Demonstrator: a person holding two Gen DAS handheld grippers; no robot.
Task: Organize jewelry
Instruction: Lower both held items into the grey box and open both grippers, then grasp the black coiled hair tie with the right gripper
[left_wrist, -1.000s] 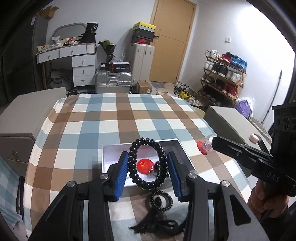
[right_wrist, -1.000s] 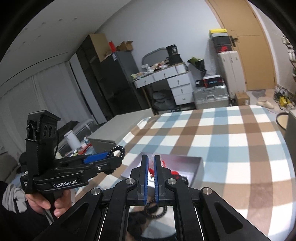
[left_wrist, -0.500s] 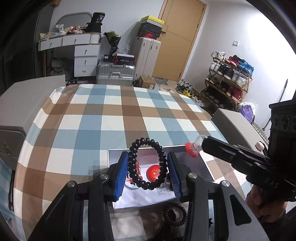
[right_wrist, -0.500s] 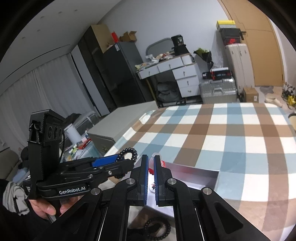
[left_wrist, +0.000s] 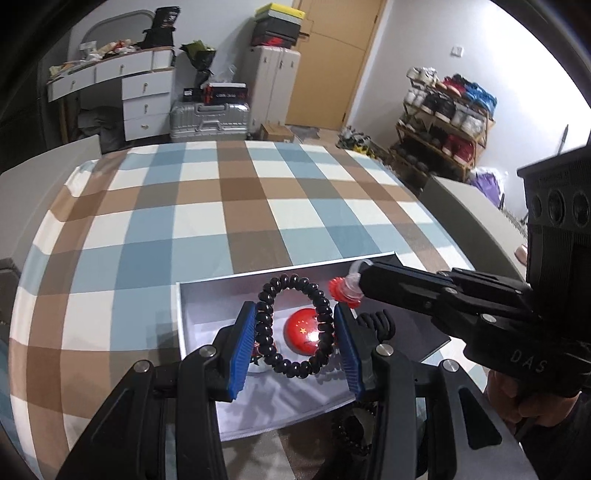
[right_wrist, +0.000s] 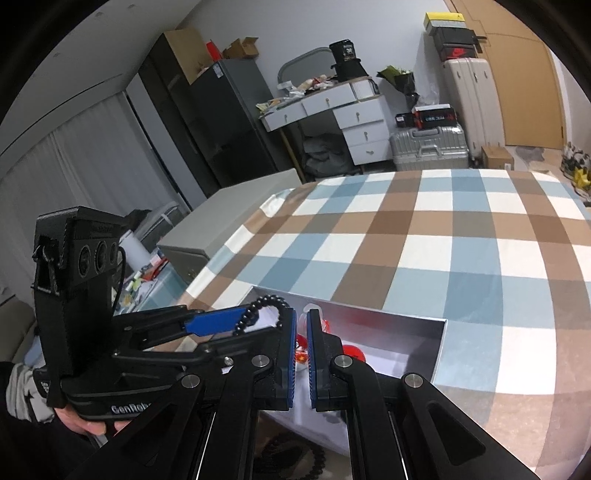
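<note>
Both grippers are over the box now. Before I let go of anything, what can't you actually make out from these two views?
- Box floor near the front: left wrist view, covered by the left gripper and its black bead bracelet.
- Red-and-clear piece in the right gripper: right wrist view, only slivers show beside the pads.
- Dark coil in front of the box: both views, behind the gripper arms.

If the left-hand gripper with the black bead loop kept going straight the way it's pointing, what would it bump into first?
Most likely the red badge lying in the white box. The left gripper points down into the box with the black bead bracelet held between its fingers, so the bracelet would probably touch first. Depth is hard to judge.
</note>
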